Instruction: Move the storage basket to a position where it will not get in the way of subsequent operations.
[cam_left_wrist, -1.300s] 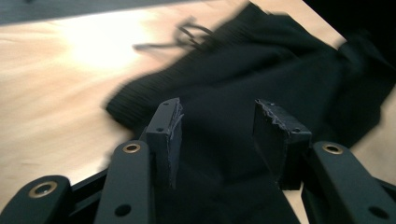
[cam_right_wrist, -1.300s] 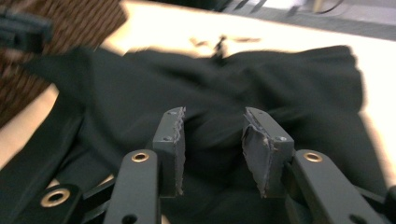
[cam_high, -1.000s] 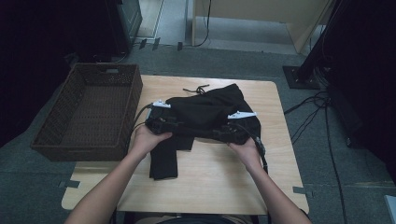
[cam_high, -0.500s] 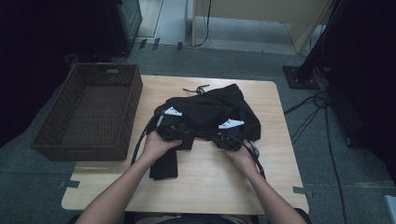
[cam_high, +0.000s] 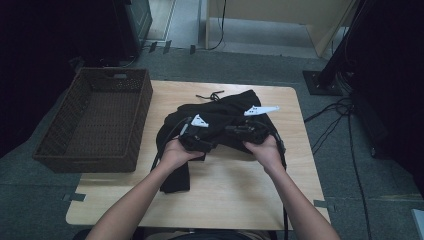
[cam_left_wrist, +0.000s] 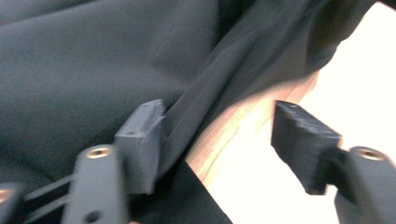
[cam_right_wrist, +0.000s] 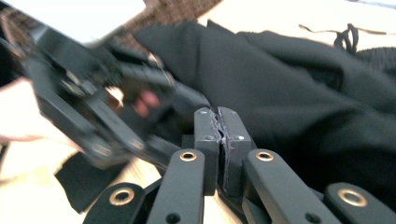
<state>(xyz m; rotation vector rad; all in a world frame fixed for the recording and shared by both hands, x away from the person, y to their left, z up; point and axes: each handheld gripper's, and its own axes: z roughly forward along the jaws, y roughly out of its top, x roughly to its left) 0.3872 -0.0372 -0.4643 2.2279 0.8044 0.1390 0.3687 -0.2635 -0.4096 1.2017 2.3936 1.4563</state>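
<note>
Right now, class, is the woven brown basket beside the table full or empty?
Empty. The high view looks down into the woven brown basket and shows only its bare bottom; the black garment lies bunched on the wooden table.

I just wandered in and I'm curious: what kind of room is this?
Probably a lab or recording workspace, not a home: a small wooden table on grey carpet, loose cables across the floor, and a person working hand-held grippers on a black garment.

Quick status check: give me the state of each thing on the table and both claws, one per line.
Black garment: crumpled in a heap on the table, partly folded, one part hanging toward the near edge.
Wicker basket: upright, nothing seen inside it.
Drawstring: loose on the wood behind the garment.
Left claw: open, garment edge beside one pad.
Right claw: jaws just closed, shut; whether cloth is pinched is unclear.
</note>
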